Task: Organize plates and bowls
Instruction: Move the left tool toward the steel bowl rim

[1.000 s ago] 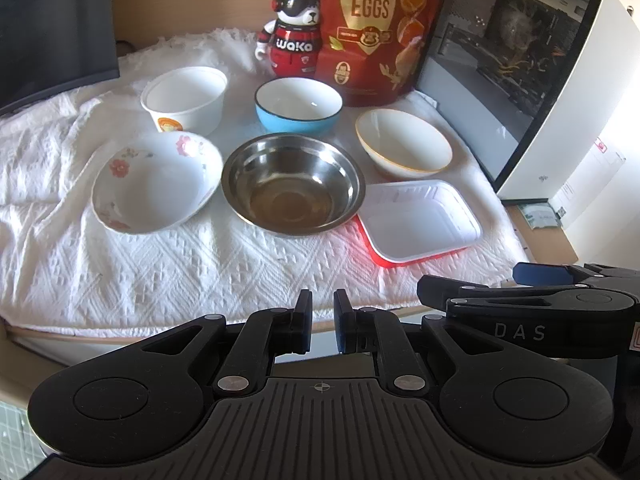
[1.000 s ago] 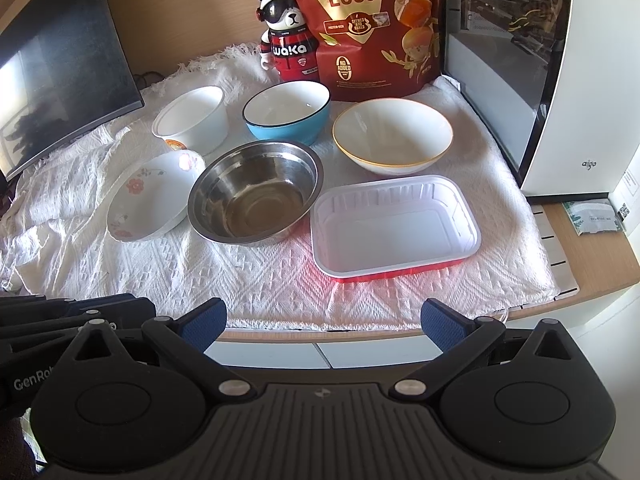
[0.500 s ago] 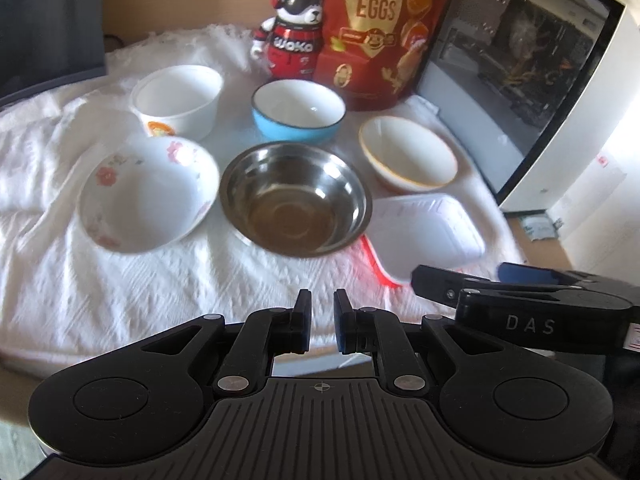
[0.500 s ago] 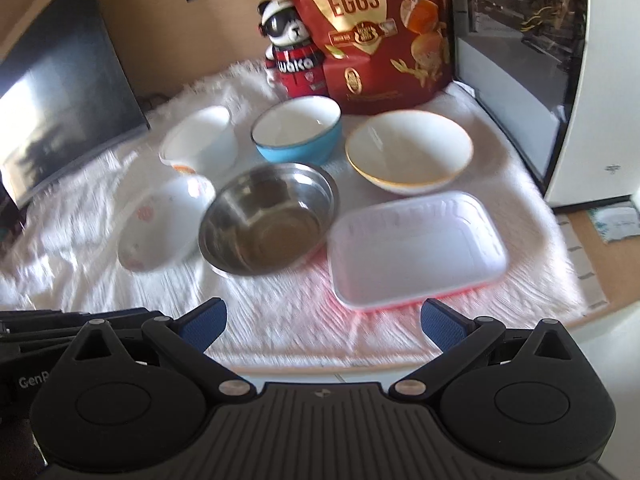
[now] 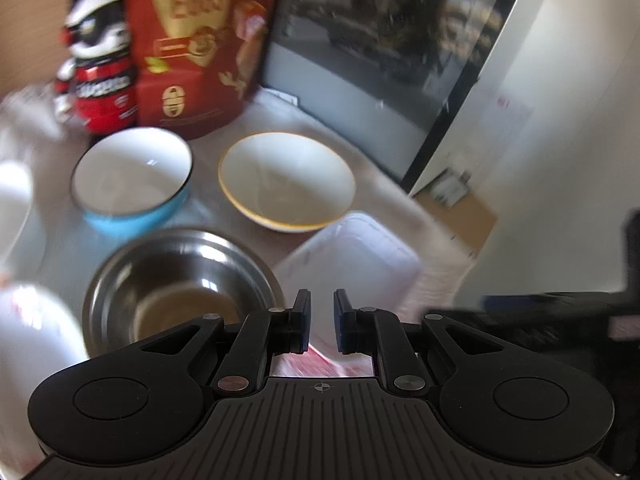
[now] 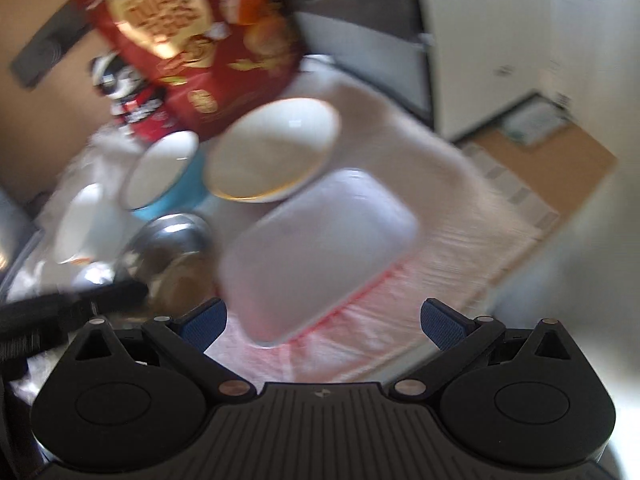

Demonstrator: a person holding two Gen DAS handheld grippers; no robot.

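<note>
On the white cloth stand a steel bowl (image 5: 176,284), a blue bowl (image 5: 128,180), a cream bowl with an orange rim (image 5: 286,180) and a white rectangular tray with a red underside (image 5: 352,256). My left gripper (image 5: 320,312) is nearly shut and empty, hovering over the gap between the steel bowl and the tray. My right gripper (image 6: 322,320) is open and empty just above the near edge of the tray (image 6: 316,248). The right wrist view also shows the cream bowl (image 6: 272,152), the blue bowl (image 6: 164,176), the steel bowl (image 6: 168,248) and a white bowl (image 6: 84,220).
A red quail-egg bag (image 5: 196,40) and a panda figure (image 5: 96,68) stand behind the bowls. A white appliance with a dark glass door (image 5: 400,80) stands at the right. A flowered plate (image 5: 28,344) lies at the left. Both views are blurred.
Both grippers have moved forward and to the right over the table, closer to the tray and steel bowl. The right view has tilted. Jaw openings are unchanged.
</note>
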